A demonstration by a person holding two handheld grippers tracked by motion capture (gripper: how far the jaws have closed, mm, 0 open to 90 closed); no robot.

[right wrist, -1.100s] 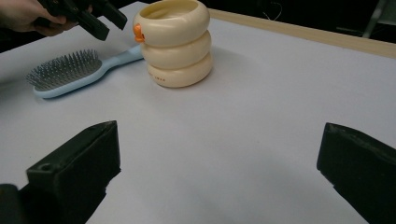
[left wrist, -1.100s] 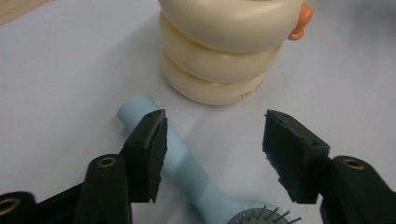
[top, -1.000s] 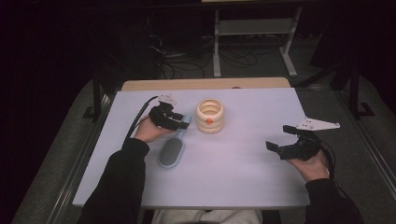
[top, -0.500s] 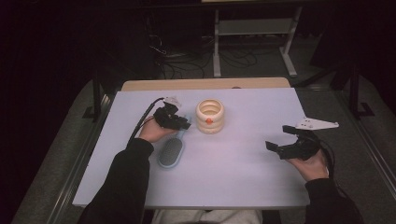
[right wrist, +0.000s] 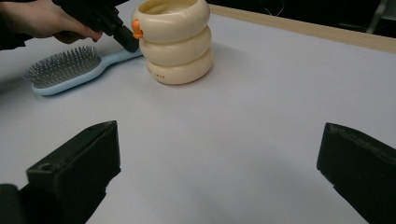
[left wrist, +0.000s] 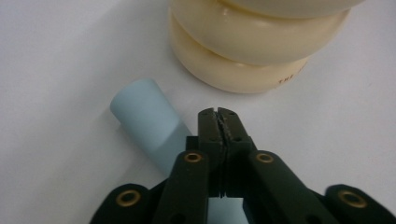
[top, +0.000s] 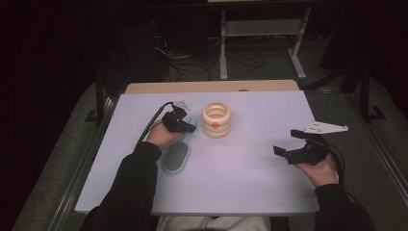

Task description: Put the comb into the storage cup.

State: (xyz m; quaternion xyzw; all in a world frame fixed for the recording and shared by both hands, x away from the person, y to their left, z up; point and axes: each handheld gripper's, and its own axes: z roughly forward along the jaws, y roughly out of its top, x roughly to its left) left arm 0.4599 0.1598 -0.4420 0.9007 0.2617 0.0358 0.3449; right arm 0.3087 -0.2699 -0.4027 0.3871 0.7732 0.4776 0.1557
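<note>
Hairbrush (top: 175,156) lay at centre left of the high view, bristles up, its pale blue handle (left wrist: 144,121) pointing toward the cream ringed cup (top: 216,120) and ending just short of it. My left fingers (left wrist: 217,114) had just been closing, and they were now pressed fully together with nothing between them. The handle ran just beside and under them, not in the grip. So I judged this the pick-up step, and a missed one: the close caught air. The next move likely called for opening again, shifting sideways over the handle, and closing across its width.

My right fingers (top: 288,143) hung wide apart and empty at the right of the high view, well away from the brush.

Room was tight on one side. In the left gripper view the cup (left wrist: 243,51) bulged just above my fingertips, so any sideways shift could nudge it. Everything else was open: bare worktop (top: 240,183) spread across the lower middle, and the near edge stayed well apart from the brush head.
</note>
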